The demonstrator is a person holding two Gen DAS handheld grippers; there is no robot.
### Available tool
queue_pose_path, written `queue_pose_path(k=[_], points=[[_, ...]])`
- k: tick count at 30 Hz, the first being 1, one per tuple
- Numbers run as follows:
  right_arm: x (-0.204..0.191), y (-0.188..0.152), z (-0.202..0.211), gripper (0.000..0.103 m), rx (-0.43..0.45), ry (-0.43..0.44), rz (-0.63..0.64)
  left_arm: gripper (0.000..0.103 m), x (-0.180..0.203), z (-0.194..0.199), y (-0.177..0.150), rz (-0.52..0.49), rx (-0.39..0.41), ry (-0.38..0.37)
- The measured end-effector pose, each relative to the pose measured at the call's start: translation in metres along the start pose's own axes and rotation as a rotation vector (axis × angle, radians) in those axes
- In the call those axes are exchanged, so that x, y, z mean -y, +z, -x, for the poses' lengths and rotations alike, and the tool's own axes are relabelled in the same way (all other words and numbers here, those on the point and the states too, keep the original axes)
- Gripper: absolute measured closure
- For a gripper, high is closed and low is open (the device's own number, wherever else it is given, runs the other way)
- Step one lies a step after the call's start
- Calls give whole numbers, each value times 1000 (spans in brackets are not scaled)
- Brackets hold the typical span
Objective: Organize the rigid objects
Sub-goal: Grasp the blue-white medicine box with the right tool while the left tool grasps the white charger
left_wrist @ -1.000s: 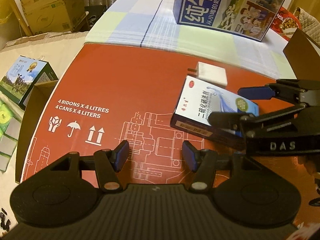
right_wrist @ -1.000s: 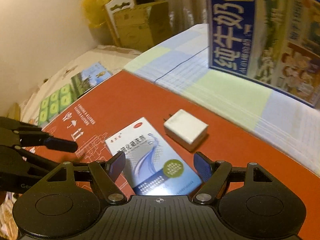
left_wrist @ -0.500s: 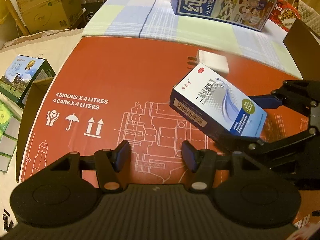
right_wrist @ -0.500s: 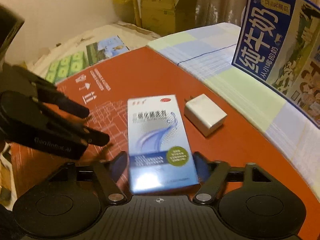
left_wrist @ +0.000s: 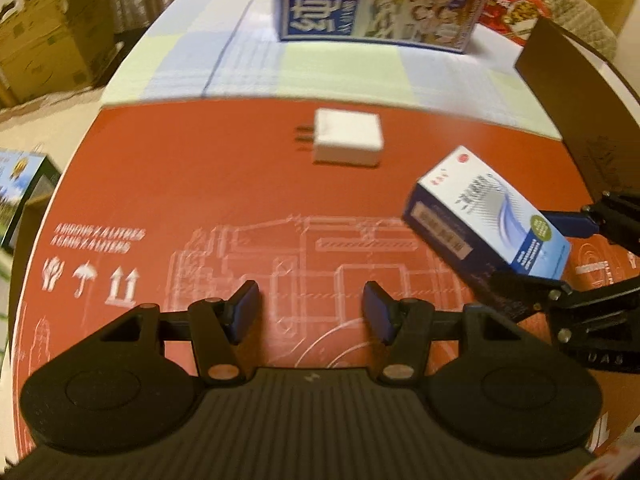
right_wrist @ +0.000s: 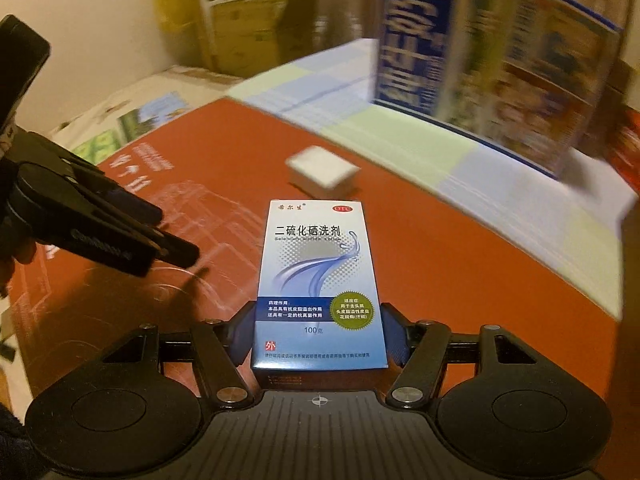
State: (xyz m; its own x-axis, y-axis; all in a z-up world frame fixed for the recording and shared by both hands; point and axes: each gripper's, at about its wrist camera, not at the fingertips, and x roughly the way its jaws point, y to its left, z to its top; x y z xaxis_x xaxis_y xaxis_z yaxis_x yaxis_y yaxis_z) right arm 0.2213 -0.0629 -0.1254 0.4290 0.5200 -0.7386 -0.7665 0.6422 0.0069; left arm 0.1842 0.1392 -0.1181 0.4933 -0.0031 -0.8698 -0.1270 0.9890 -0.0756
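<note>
At the far left a green printed carton sat off the edge of the red cardboard sheet that covered the near part of the tabletop. The left gripper hovered over that sheet with its fingers apart and nothing between them.

Further along, near the middle, a white charger lay flat on the red sheet with its prongs pointing left, well apart from both grippers. Behind it, on the checked cloth, stood a large blue milk carton.

To the right, the medicine box was off the sheet, tilted, and clamped in the right gripper. The fingers pressed on its two narrow long sides near the bottom end, so most of the box stuck out forward past the tips.

The box looked like thin printed card: light, stiff enough to hold, but likely to dent under a hard squeeze, and its glossy faces could slip. Holding it near one end seemed to leave it free to pivot; a grip nearer the middle of the sides would probably be steadier.
</note>
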Motion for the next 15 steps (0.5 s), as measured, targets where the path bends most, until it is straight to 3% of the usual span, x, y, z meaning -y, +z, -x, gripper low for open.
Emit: queue_pose_path(k=[9,15], points=[[49,-4,1,42,12,-216,-233,49,22,-12,25,-70,57,-43],[62,2,-7,42,6,-246,-297,49,25,-23,48,-90,116,-34]])
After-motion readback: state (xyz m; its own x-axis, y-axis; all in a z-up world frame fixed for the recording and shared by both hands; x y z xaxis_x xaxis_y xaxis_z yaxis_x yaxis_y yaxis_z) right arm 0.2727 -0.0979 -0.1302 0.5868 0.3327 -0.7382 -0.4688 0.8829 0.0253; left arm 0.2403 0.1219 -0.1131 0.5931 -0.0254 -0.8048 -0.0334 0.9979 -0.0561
